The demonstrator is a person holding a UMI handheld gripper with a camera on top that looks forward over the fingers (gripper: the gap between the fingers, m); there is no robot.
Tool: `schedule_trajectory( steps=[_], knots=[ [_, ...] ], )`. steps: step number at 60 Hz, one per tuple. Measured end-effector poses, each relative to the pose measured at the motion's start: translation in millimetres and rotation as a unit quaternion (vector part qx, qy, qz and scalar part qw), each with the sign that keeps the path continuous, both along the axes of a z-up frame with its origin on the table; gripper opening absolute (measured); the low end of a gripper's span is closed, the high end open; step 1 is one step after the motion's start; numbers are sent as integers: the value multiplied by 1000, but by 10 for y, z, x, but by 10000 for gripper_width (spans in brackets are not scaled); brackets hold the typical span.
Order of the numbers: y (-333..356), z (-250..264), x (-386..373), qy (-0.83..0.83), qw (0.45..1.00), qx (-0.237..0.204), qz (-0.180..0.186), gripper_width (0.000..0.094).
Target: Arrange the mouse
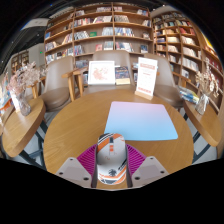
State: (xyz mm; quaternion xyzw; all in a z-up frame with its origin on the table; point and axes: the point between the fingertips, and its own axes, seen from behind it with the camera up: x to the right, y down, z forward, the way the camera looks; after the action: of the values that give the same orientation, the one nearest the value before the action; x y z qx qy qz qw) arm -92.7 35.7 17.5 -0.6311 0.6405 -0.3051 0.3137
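A white mouse (111,158) with orange and dark stripes sits between my gripper's (111,166) two fingers. Both magenta pads (89,160) press against its sides, and it is held above the near part of a round wooden table (70,125). A pale blue mouse mat (141,120) lies flat on the table beyond the fingers, a little to the right.
Wooden chairs (58,82) stand around the table. A display stand with books (102,73) and a white sign (147,76) stand behind it. Bookshelves (100,30) fill the back wall. A side table (20,125) is at the left.
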Motion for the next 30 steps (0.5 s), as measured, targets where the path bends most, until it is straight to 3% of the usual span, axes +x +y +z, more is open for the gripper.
schedule_trajectory(
  steps=[7,15,20,30],
  knots=[
    [-170,509,312,-35,999,5,-6,397],
    [-597,868,862,-49,998,-20,-19,397],
    [-921,847,1161,-46,998,-35,-38,396],
    [-1213,382,1616,-24,998,-16,-51,395]
  ],
)
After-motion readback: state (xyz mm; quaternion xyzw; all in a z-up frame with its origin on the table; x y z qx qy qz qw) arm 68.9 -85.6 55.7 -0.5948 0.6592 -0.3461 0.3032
